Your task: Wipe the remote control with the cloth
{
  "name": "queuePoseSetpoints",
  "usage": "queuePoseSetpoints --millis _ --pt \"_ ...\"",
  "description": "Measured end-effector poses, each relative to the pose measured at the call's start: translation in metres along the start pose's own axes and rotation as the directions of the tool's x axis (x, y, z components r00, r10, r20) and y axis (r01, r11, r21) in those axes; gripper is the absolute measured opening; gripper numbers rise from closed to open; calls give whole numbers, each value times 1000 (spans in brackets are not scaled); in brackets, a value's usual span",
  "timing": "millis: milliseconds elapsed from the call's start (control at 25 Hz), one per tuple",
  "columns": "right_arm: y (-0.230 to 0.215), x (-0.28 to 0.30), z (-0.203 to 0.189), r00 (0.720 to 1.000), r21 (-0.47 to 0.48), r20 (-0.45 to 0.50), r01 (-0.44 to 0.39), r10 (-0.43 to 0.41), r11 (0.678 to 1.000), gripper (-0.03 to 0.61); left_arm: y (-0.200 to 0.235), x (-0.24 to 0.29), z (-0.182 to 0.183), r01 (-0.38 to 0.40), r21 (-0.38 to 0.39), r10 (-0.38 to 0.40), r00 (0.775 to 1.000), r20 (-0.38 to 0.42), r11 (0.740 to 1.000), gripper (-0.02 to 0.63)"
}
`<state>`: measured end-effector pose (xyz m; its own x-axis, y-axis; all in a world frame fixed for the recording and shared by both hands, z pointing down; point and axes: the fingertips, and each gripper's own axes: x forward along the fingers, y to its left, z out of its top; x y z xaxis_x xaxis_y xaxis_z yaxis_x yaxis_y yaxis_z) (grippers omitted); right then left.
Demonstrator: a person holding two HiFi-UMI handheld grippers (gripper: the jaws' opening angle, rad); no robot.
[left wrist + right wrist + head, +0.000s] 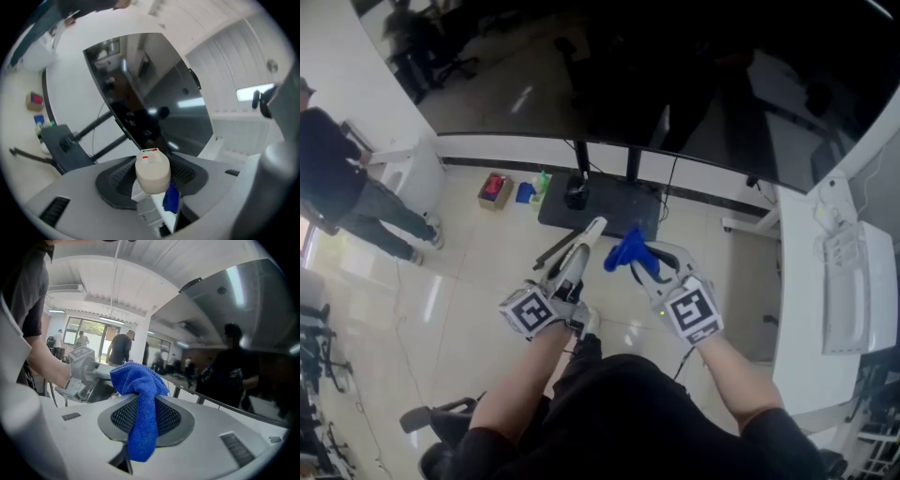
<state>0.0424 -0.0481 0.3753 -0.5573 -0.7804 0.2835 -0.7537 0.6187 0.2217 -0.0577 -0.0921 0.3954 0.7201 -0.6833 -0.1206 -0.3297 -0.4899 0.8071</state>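
Two grippers hang close under the head camera, over bare floor (469, 272) with no worktop beneath them. The left gripper (574, 262) has its jaws clamped on the one remote control (585, 240). This pale bar is gripped low down, so most of its length stands out past the jaws, with the coloured buttons at the far end. The right gripper (649, 264) has its jaws pinched on the one blue cloth (628, 251), a bunched wad rising beyond the tips and a tail hanging below. In the head view the wad sits just beside the remote's upper part; whether they touch I cannot tell.

The wipe should go best, I judge, if the left hand keeps the remote steady. The right hand can then lay the wad on its face and draw it lengthwise toward the free end, so only cloth, never a jaw tip, meets the plastic. The stretch inside the jaws probably needs a regrip.

Farther off, three small things lie on the floor: a box (494, 190), a blue item (525, 192) and a green bottle (542, 183). They sit beside one dark stand base (609, 208). One large dark screen (675, 75) rises above it, one bystander (337, 178) stands at the left, and one white worktop (802, 319) runs along the right.
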Motion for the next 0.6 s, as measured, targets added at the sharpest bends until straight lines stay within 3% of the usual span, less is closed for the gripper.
queuePoseSetpoints --millis 80,120,240,320,360,440,600 --pt "5 6 -15 999 17 -43 -5 5 1000 92 32 4 7 -121 195 127 992 -20 973 207" --pt "8 9 -22 998 26 -62 -8 10 1000 92 48 6 11 -185 295 201 979 -26 938 207" --pt "14 20 -40 993 57 -112 -21 27 998 92 90 20 24 -302 562 373 928 -12 770 207" --pt "13 29 -49 989 88 -144 -17 29 996 92 114 36 27 -309 655 418 908 -12 689 207" --pt "12 35 -54 986 104 -162 -10 26 995 92 126 44 28 -303 682 431 902 -20 666 207" --pt "6 46 -68 980 120 -198 2 22 993 92 149 58 24 -287 710 449 892 -46 643 207" --pt "-3 67 -97 966 154 -260 29 12 988 92 196 84 -3 -264 722 482 870 -108 639 207"
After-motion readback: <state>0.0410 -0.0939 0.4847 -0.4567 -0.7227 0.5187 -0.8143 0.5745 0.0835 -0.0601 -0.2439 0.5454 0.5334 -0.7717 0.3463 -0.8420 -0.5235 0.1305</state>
